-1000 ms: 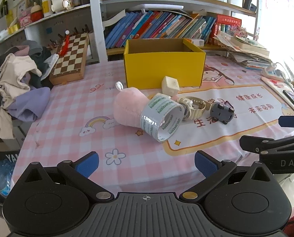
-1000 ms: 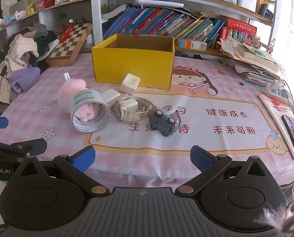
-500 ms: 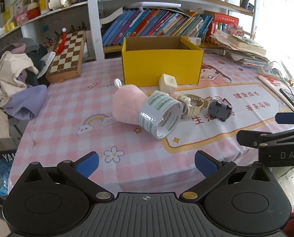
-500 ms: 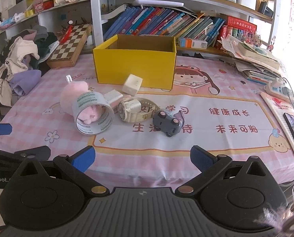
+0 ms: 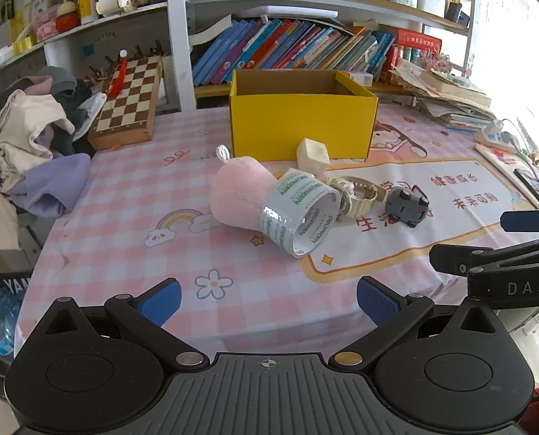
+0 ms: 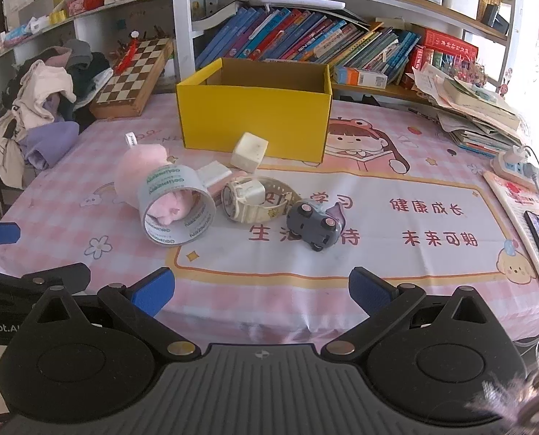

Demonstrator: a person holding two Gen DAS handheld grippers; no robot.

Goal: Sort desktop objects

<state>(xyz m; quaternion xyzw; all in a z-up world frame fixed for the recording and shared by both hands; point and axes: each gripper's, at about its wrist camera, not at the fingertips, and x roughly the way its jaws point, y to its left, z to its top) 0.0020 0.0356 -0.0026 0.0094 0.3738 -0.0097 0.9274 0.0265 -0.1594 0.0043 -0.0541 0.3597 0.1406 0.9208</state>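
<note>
Now, yellow box [image 6: 255, 116]: open on top, looks empty inside.
Tape roll [image 6: 177, 210]: pink plush toy [image 6: 142, 161] pokes through it.
Left gripper [image 5: 267, 299]: wide open, holds nothing.
Right gripper [image 6: 260, 288]: wide open, holds nothing.

You've got bright daylight coming in from the right; both views blow out to white along that edge, washing out the stacked papers [image 5: 454, 98] and the wall behind them. The tablecloth [image 6: 378, 166] is evenly lit, shadows soft and short, falling left of the yellow box [image 6: 255, 116] and under the tape roll [image 6: 177, 204]. The left shelf corner is dim. Heavy fisheye: your shelf posts bow, corners vignette to black. Centre is sharp, printed text readable. Bottom right of the right wrist view shows a blurred fuzzy patch, unidentifiable.
</note>
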